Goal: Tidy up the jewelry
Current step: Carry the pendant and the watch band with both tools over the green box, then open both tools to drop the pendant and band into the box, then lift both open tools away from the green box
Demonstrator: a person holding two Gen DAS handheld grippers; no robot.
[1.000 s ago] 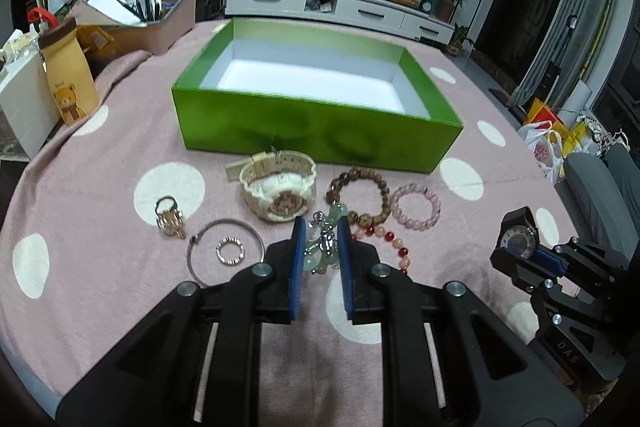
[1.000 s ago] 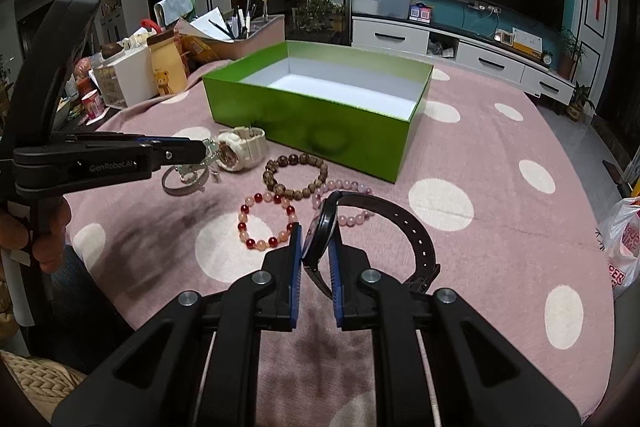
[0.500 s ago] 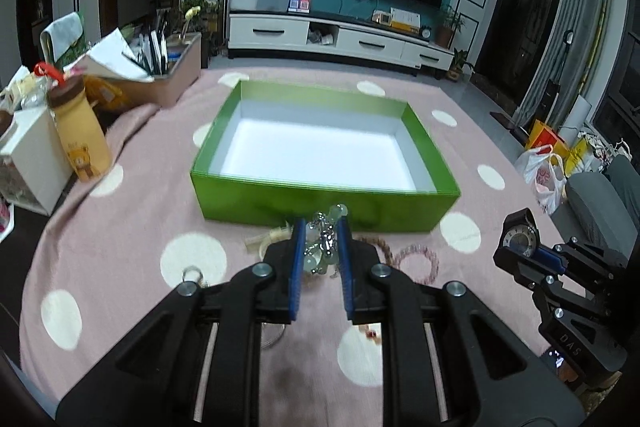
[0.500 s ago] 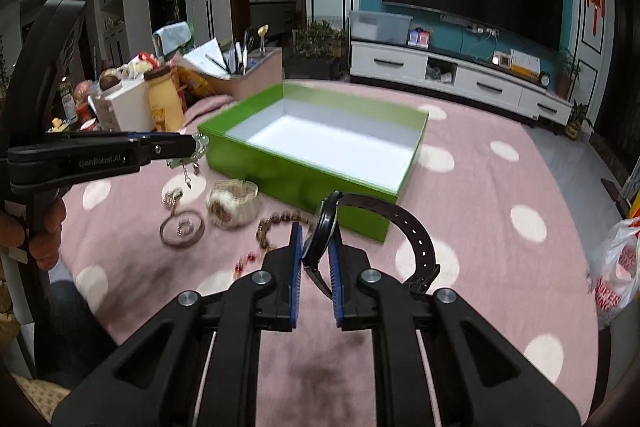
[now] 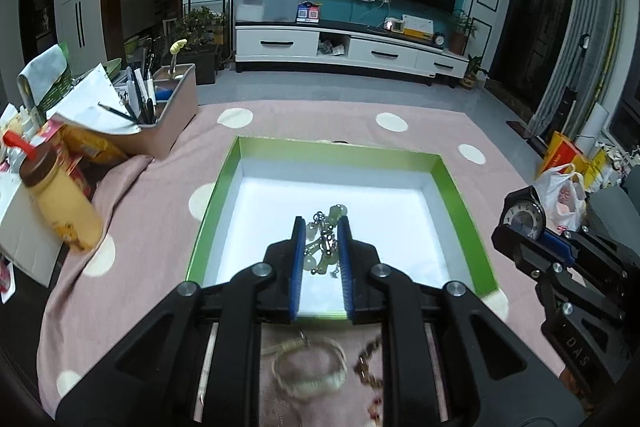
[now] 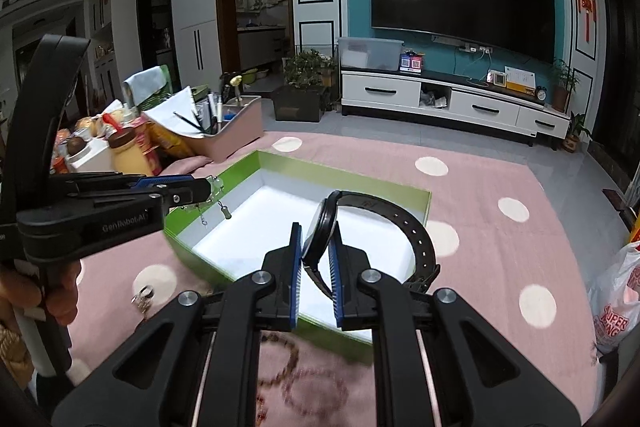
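Observation:
An open green box [image 5: 214, 205] [image 6: 208, 187] with a white inside lies on the pink dotted cloth. My left gripper [image 5: 322, 227] [image 6: 208, 189] is shut on a pale green bead bracelet with silver charms [image 5: 326, 239] [image 6: 216, 201], held over the box's inside. My right gripper [image 6: 316, 239] [image 5: 516, 223] is shut on a black wristwatch [image 6: 320, 227] [image 5: 522, 221]; its strap [image 6: 404, 227] loops out to the right, above the box's near right part. A cream watch [image 5: 310, 373] and brown beads [image 5: 368, 367] lie on the cloth near the box, under my left gripper's fingers.
A pink organizer with pens [image 5: 160, 123], a yellow bottle [image 5: 60, 203] and a white box [image 5: 20, 227] stand at the left. Bead bracelets [image 6: 304, 387] and a gold ring [image 6: 144, 297] lie before the box. A hand [image 6: 52, 291] holds the left gripper. A plastic bag [image 6: 616, 307] sits at the right.
Both grippers have risen off the cloth and moved forward with their loads. The bracelet and the black watch now hang over the green box; the other jewelry has dropped to the views' lower edges.

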